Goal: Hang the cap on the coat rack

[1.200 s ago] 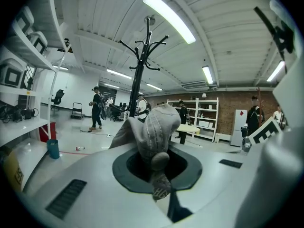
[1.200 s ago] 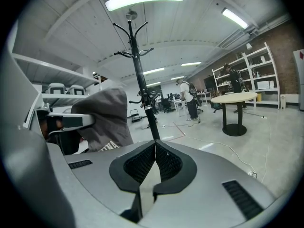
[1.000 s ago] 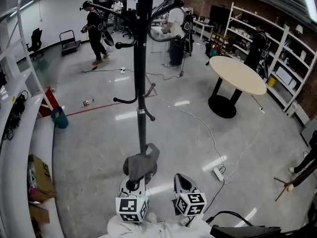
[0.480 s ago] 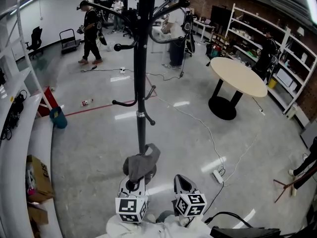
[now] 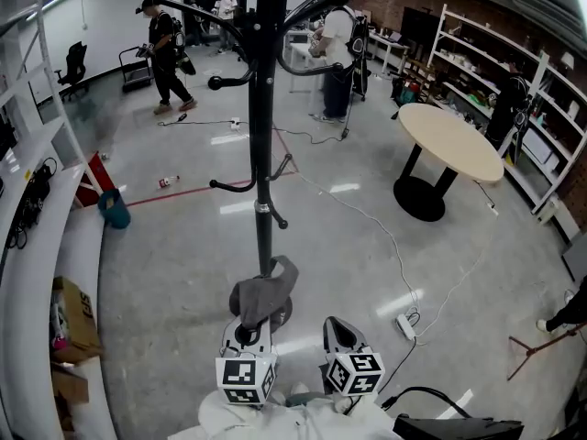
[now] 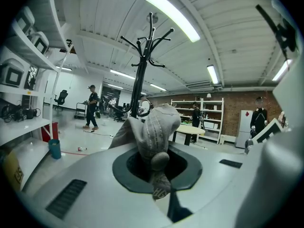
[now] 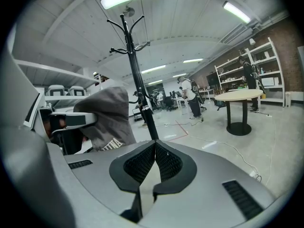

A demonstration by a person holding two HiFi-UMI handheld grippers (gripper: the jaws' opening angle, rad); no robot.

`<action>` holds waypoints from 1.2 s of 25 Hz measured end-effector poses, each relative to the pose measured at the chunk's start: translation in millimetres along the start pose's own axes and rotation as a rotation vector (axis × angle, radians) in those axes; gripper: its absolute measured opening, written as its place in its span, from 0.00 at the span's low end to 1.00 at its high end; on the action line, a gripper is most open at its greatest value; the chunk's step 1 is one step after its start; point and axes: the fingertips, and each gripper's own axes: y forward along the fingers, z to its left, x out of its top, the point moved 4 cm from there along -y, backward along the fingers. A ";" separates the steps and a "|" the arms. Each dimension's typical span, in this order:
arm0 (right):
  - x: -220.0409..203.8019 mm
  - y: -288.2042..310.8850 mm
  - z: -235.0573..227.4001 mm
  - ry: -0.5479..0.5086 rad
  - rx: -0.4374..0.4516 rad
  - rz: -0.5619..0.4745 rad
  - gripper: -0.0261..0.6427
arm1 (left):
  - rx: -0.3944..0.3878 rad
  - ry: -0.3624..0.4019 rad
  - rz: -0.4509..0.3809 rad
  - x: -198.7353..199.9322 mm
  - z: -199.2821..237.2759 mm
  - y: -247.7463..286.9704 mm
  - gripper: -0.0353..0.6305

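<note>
A grey cap [image 5: 264,298] hangs crumpled from my left gripper [image 5: 246,335], which is shut on it low in the head view. Seen from the left gripper view, the cap [image 6: 153,132] bulges up between the closed jaws. The black coat rack [image 5: 263,136] stands just beyond it, its hooks spreading at the top. The rack [image 6: 141,75] rises behind the cap. My right gripper [image 5: 336,335] sits beside the left one, shut with nothing in it. In the right gripper view the pads meet at the right gripper [image 7: 155,156], with the cap [image 7: 108,118] at left and the rack [image 7: 137,75] ahead.
A round beige table [image 5: 449,140] stands at the right with shelving [image 5: 500,85] behind it. A white cable and power strip [image 5: 404,324] lie on the floor right of the rack's base. White shelves [image 5: 37,246] line the left. Several people stand at the back.
Both grippers and the cap keep their places. The head view has shifted slightly, and the person at the back left has walked on.
</note>
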 end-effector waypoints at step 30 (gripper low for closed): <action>0.1 -10.2 -62.7 0.069 -0.034 0.021 0.06 | 0.232 0.109 0.003 15.4 8.6 89.6 0.08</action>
